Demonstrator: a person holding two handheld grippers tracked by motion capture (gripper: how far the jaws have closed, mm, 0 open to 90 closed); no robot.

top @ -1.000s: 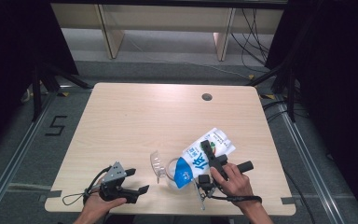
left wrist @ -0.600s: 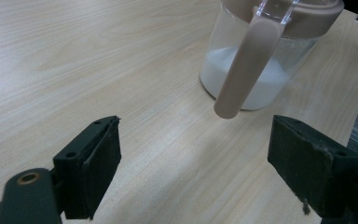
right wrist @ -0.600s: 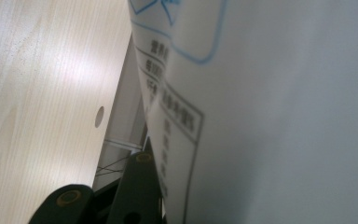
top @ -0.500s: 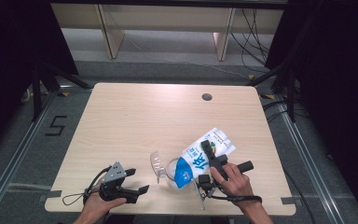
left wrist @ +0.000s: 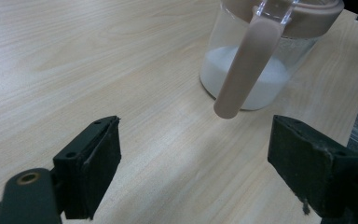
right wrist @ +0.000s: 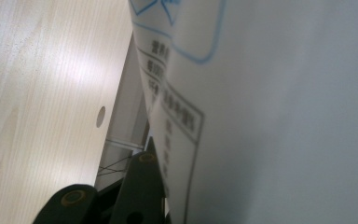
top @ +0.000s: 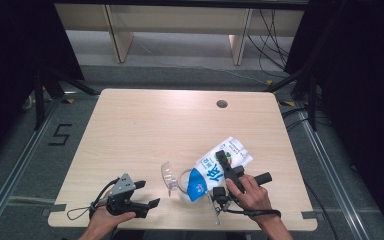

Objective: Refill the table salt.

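A white and blue bag (top: 207, 172) with printed characters is tilted, its blue end lowered over a clear jar (top: 182, 184). My right gripper (top: 223, 162) is shut on the bag, one black jaw lying across its top face. In the right gripper view the bag (right wrist: 270, 116) presses against that jaw. The jar (left wrist: 251, 79) has a brownish rim and handle and holds white powder at its bottom. Its clear lid (top: 167, 175) stands open to the left. My left gripper (top: 148, 193) stays open near the table's front left, with nothing between its jaws (left wrist: 200, 163), pointing at the jar.
The wooden table (top: 155, 125) has a small round hole (top: 222, 104) near its far edge. Wooden frames and cables lie on the floor beyond the table. Dark stands flank both sides.
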